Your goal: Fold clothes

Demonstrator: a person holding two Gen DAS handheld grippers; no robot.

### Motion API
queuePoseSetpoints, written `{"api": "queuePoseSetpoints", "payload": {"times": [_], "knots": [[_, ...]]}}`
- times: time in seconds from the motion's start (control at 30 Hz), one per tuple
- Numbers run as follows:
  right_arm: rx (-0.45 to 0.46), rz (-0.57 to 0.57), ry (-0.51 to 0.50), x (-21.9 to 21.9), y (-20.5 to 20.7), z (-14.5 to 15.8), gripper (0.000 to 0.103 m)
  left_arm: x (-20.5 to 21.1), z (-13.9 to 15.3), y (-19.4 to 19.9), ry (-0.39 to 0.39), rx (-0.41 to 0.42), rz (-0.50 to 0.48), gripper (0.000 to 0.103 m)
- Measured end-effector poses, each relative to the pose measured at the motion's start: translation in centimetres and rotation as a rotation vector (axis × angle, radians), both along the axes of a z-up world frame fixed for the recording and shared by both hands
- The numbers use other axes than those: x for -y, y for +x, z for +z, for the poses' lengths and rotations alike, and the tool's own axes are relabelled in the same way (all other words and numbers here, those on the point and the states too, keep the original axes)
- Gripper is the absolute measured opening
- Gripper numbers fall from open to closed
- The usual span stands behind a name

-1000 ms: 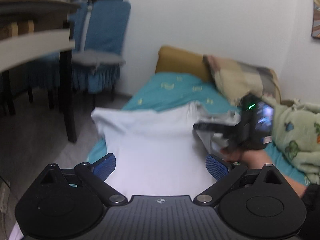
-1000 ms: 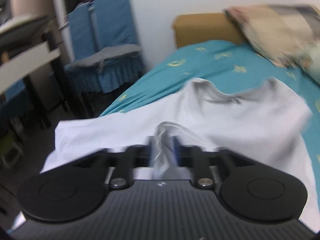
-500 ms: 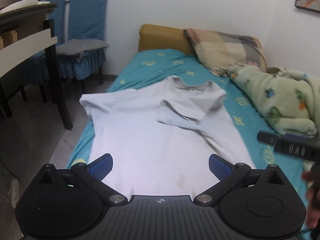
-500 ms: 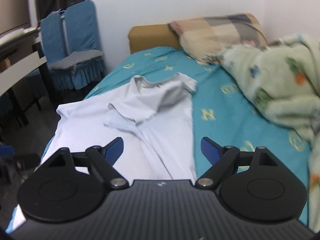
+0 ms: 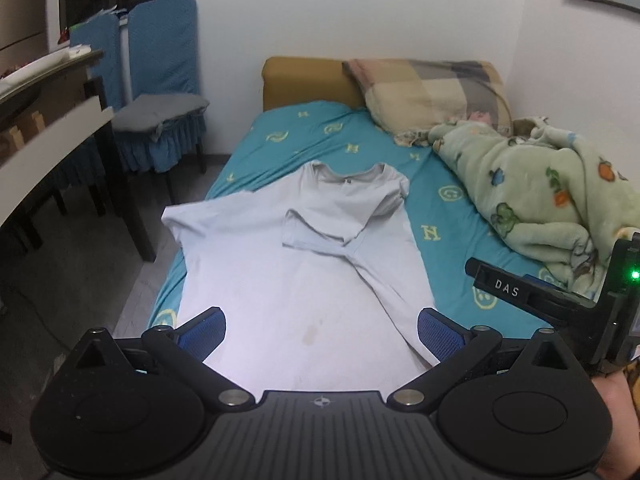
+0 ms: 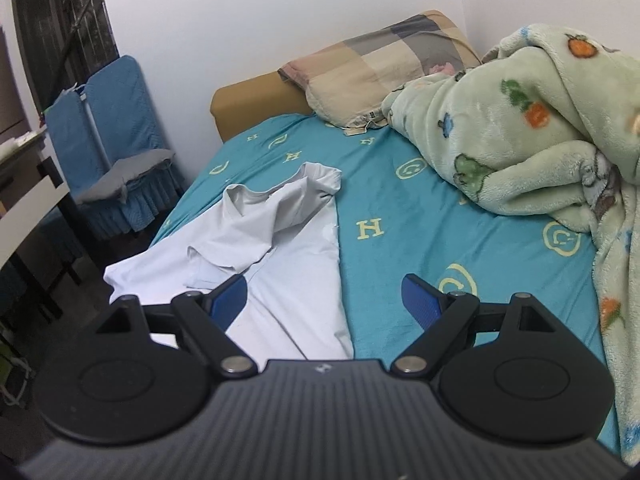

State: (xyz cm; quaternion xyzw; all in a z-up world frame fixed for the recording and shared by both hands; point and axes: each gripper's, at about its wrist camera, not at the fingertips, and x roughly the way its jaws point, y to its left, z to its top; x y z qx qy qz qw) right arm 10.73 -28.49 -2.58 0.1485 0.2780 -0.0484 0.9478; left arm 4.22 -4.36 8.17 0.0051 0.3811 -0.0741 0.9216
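Bed (image 5: 448, 240) | shirt (image 5: 288, 280) overhangs left edge | both claws spread, empty

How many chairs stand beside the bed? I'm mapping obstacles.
2: one blue-covered chair with a grey cushion nearest the bed, another close behind it, partly hidden.

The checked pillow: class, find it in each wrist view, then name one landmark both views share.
Left wrist: checked pillow upper right of centre, at the head of the bed.
Right wrist: pillow top centre, left of the green blanket.
Shared landmark: the white T-shirt on the teal sheet.
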Motion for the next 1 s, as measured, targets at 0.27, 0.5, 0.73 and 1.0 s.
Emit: {"api": "queuePoseSetpoints", "payload": {"times": [0.27, 0.5, 0.73, 1.0], "knots": [[0.022, -0.064, 0.048, 2.0, -1.1, 0.3, 0.085, 3.4, 2.0, -1.8, -0.003, 0.030, -0.034, 0.103], [0.028, -0.097, 0.044, 2.2, -1.8, -0.2, 0.085, 5.6, -0.3, 0.8, -0.010, 0.097, -0.038, 0.103], [0.018, -0.165, 0.062, 3.5, -1.3, -1.6, 0.085, 8.6, -9.4, 11.6, 0.090, 0.167, -0.105, 0.103], [0.019, -0.256, 0.112, 5.0, 1.0, -4.2, 0.086, 12.4, -20.8, 25.8, 0.330, 0.202, -0.163, 0.088]]}}
